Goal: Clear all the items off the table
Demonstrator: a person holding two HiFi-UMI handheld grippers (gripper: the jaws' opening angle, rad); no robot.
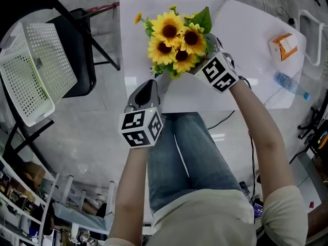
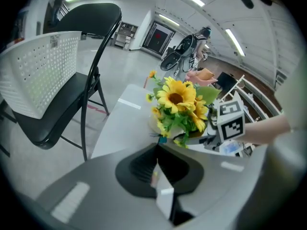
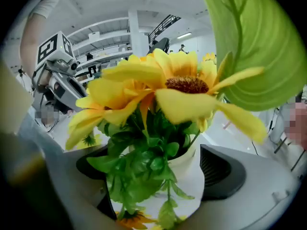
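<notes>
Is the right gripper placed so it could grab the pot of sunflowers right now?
Probably yes. The right gripper stands open with the white pot between its jaws, and only the plant's own hanging leaves lie in the gap.

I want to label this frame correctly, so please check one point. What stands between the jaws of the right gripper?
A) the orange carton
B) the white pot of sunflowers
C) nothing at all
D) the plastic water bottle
B: in the right gripper view, the white pot of sunflowers stands between the wide-open jaws of the right gripper.
</notes>
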